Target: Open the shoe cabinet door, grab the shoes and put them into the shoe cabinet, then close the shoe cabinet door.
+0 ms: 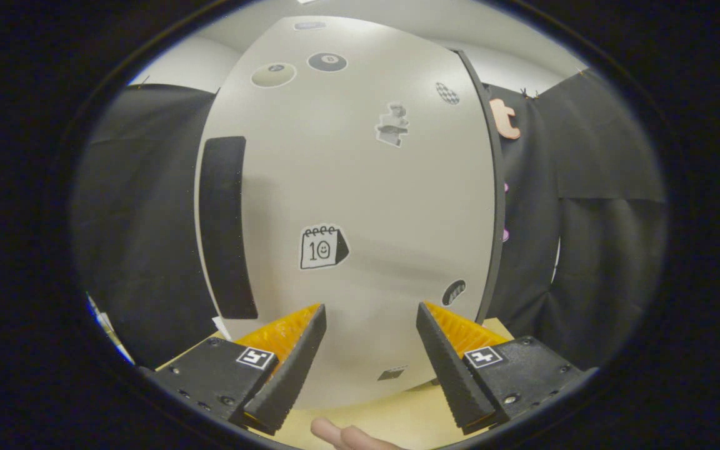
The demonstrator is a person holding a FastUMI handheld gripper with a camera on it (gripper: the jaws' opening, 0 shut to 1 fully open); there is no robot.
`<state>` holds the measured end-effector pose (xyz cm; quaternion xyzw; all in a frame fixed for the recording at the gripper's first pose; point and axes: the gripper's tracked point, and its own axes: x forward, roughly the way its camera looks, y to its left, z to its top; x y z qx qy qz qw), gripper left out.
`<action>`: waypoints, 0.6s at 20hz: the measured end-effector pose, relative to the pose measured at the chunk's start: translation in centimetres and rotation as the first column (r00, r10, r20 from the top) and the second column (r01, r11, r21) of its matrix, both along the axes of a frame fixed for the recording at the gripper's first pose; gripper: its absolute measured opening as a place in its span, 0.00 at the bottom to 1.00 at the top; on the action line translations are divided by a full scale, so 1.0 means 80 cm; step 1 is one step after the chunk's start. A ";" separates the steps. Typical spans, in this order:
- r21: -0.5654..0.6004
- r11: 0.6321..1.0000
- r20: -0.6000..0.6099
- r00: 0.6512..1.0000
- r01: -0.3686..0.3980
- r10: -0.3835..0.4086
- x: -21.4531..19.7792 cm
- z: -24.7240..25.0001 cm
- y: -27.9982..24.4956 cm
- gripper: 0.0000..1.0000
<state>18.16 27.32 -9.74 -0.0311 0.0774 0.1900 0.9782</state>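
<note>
The shoe cabinet door point(360, 187) is a pale panel with several stickers, standing just ahead of my fingers and facing me. A long dark handle point(225, 228) runs vertically along its left side. The door looks shut. My gripper point(370, 309) is open, fingers spread apart in front of the door's lower part, with nothing between them. The left fingertip point(313, 315) sits right of the handle's lower end. I see no shoes here.
A light wooden surface point(397, 415) lies under the fingers and the cabinet. A person's fingertips point(344, 435) show at the near edge below the gripper. Black cloth walls point(585, 219) hang on both sides of the cabinet.
</note>
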 end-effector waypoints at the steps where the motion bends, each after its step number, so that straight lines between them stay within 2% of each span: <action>1: -0.001 1.000 0.002 1.000 0.000 0.000 -0.006 -0.001 0.001 0.96; 3: -0.002 1.000 0.026 1.000 0.007 -0.006 -0.029 0.003 -0.004 0.96; 7: -0.033 0.997 0.106 0.992 0.074 -0.070 -0.085 0.015 -0.038 0.97; 10: -0.072 0.988 0.073 0.988 0.139 -0.134 -0.142 -0.004 -0.083 0.97; 12: -0.017 0.989 0.094 0.985 0.147 -0.145 -0.175 0.002 -0.102 0.98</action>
